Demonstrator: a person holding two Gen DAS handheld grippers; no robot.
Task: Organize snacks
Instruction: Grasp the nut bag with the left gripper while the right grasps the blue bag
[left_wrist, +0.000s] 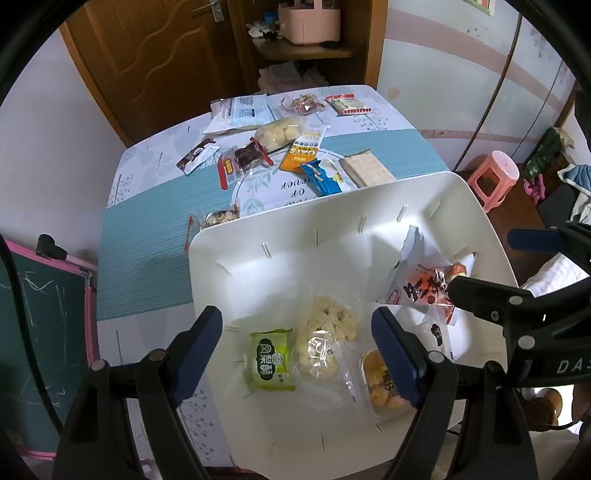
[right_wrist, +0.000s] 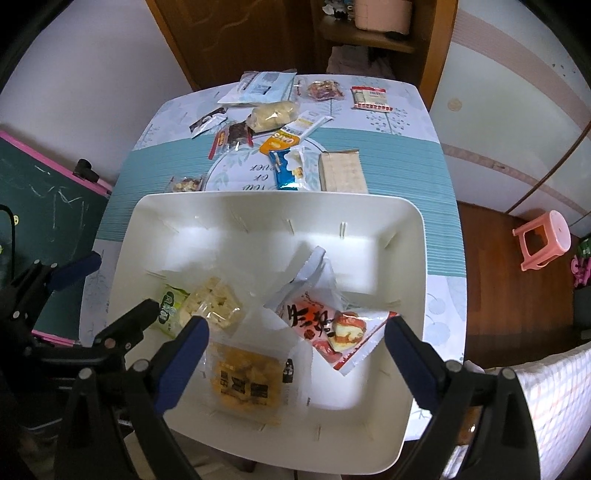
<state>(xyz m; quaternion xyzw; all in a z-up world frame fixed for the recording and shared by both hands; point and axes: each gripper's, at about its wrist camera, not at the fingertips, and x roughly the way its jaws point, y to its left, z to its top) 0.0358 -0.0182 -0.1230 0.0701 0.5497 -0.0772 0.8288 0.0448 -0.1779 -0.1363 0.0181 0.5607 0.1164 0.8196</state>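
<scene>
A white bin (left_wrist: 332, 206) stands at the near end of the table and holds several snack packets. My left gripper (left_wrist: 297, 354) hangs open above a green packet (left_wrist: 271, 360) and a clear rice-cake packet (left_wrist: 327, 332), touching neither. In the right wrist view, my right gripper (right_wrist: 299, 362) is wide open over the bin (right_wrist: 258, 197), above a yellow-orange packet (right_wrist: 243, 384) and a red-and-white packet (right_wrist: 328, 321). Nothing is between either pair of fingers. Loose snacks lie farther back on the table, among them a blue packet (left_wrist: 323, 177) and an orange oats packet (left_wrist: 299, 155).
The patterned tablecloth (left_wrist: 147, 240) carries more packets toward the far edge, including a cracker pack (left_wrist: 365, 168) and a bread bag (left_wrist: 279, 133). A chalkboard (left_wrist: 40, 314) leans at the left. A pink stool (right_wrist: 543, 240) stands on the floor at the right, a wooden door and shelf behind.
</scene>
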